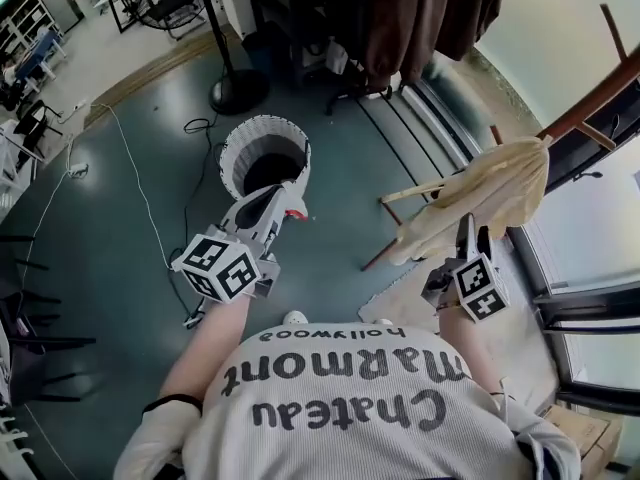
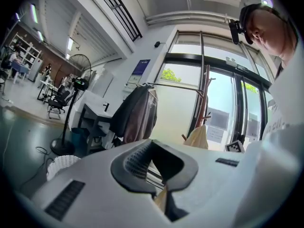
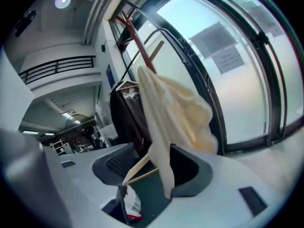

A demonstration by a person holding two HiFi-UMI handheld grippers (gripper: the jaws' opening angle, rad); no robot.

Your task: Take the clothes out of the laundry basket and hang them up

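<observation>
White printed T-shirt [image 1: 350, 408] of the person is seen nearest, at the bottom edge. The left gripper [image 1: 293, 214] [image 2: 163, 175] is held level above the grey-green floor [image 1: 110, 238], jaws together with nothing between them, and is pointed toward the white woven cylindrical laundry basket [image 1: 228, 158]. The basket's interior is seen only as dark. The right gripper [image 1: 471, 232] [image 3: 152, 170] is held with jaws apart. The cream cloth garment [image 1: 495, 188] [image 3: 175, 113] is draped over the reddish-brown wooden coat rack [image 1: 590, 98]. Its lower edge is seen between the spread jaws and is not clamped. A dark brown coat [image 1: 410, 13] is hung further off.
</observation>
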